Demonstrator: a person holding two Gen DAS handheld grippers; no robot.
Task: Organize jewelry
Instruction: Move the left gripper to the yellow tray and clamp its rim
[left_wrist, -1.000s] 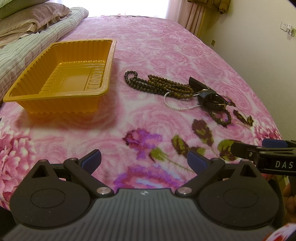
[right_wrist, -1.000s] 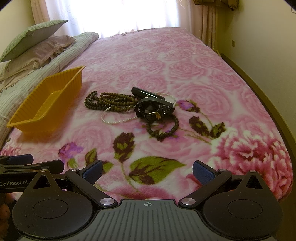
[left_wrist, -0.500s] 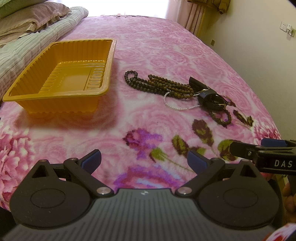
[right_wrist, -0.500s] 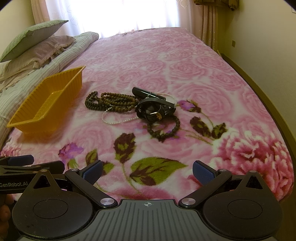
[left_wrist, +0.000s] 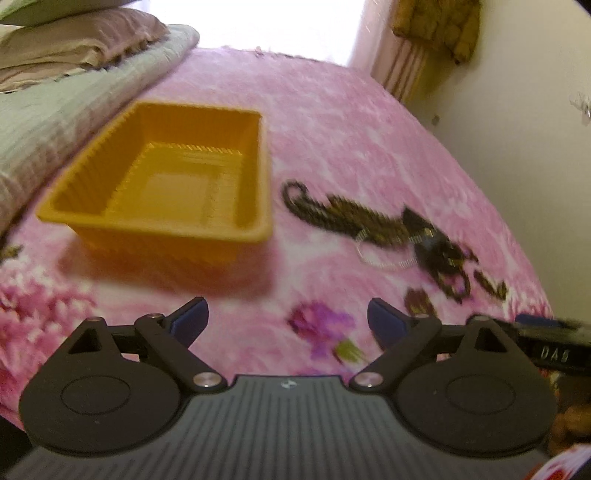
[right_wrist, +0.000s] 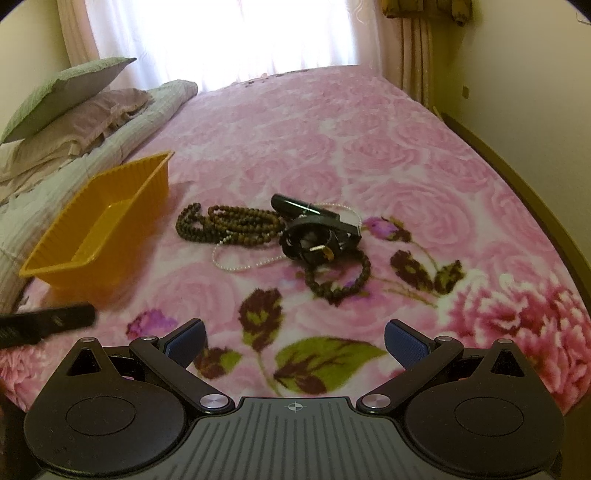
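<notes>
An empty orange plastic tray (left_wrist: 173, 199) (right_wrist: 92, 236) sits on the pink floral bedspread. To its right lies a jewelry heap: brown bead necklaces (right_wrist: 229, 223) (left_wrist: 343, 214), a thin pearl strand (right_wrist: 240, 264), a black watch (right_wrist: 317, 236) and a dark bead bracelet (right_wrist: 338, 277). My left gripper (left_wrist: 288, 321) is open and empty, above the bedspread in front of the tray; its view is blurred. My right gripper (right_wrist: 293, 341) is open and empty, short of the bracelet.
Pillows (right_wrist: 70, 107) and a folded green quilt (left_wrist: 55, 110) lie along the left. The bed's right edge meets a wall and curtain (right_wrist: 417, 55). The other gripper's finger shows at each view's side (right_wrist: 48, 323) (left_wrist: 554, 347).
My left gripper has moved forward and swung left, so the tray now sits nearer the middle of its blurred view. The right gripper has crept slightly forward. The jewelry has not moved.
</notes>
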